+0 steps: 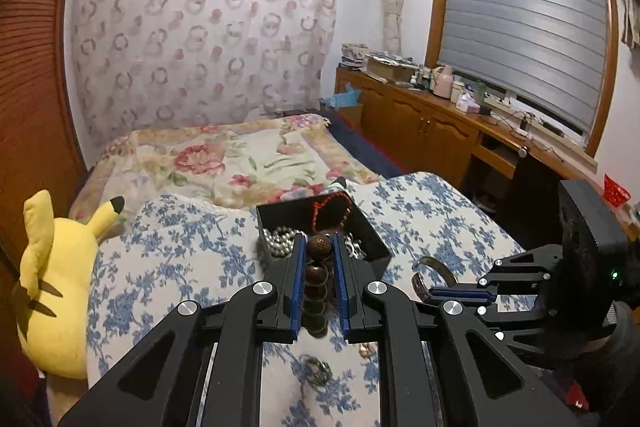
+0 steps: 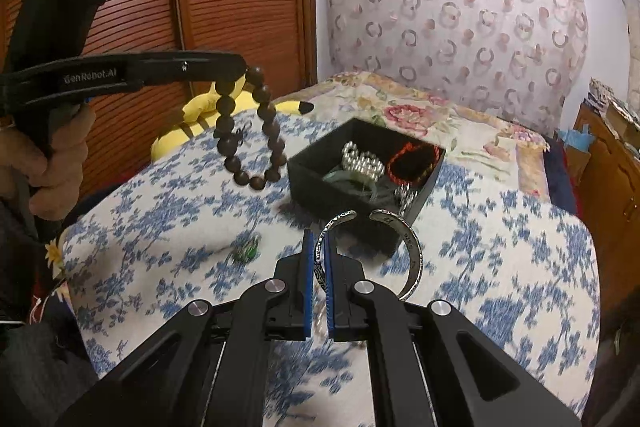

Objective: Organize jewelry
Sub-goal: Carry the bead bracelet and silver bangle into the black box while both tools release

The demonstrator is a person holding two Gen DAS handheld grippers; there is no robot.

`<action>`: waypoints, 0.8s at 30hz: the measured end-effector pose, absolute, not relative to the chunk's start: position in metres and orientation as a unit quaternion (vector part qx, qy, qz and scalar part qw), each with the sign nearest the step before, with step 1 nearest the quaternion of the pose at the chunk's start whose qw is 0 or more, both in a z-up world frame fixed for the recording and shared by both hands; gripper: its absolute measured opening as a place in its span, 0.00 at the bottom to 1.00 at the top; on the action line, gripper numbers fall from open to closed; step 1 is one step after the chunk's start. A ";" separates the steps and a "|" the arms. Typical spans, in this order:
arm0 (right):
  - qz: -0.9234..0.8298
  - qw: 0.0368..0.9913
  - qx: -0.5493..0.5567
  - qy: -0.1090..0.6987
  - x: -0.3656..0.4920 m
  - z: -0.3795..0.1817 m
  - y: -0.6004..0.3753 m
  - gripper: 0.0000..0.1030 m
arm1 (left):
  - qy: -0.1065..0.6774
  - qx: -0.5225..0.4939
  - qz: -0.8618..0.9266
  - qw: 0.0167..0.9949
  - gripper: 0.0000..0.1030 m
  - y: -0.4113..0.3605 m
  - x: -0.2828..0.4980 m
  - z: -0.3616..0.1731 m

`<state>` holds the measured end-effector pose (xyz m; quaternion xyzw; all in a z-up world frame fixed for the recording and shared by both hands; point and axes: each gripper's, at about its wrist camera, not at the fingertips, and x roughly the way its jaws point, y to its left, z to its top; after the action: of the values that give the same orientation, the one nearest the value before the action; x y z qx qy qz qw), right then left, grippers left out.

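Left gripper clamped on wooden bead bracelet, dangling above the blue-floral cloth, left of the black box. Right gripper clamped on silver cuff bangle, just near side of the box. Both look mid-carry to the box. Best to bring each over the open box, lower, then release. Green ring on the cloth, not yet boxed.

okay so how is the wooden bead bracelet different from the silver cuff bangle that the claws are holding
The wooden bead bracelet is a closed loop of dark round beads; the silver cuff bangle is one rigid metal band with a gap. The bracelet dangles limp from the left claw; the bangle keeps its shape, pinched at one side by the right claw. Both are held above the floral bedspread, outside the black box.
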<state>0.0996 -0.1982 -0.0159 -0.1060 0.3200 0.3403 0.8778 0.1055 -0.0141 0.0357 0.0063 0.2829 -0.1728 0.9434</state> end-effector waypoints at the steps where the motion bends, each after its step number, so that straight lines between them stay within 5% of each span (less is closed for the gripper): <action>1: 0.341 0.879 -0.106 0.317 0.105 -0.013 -0.197 0.06 | 0.282 0.006 -0.172 0.944 0.12 -0.013 0.109 0.036; 24: 0.381 0.863 -0.051 0.327 0.209 -0.032 -0.178 0.06 | 0.296 -0.002 -0.160 0.942 0.12 -0.013 0.186 0.031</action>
<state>0.2090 -0.1776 -0.0322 -0.0511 0.3265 0.3811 0.8634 0.1858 -0.0132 0.0312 -0.0016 0.2958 -0.1597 0.9418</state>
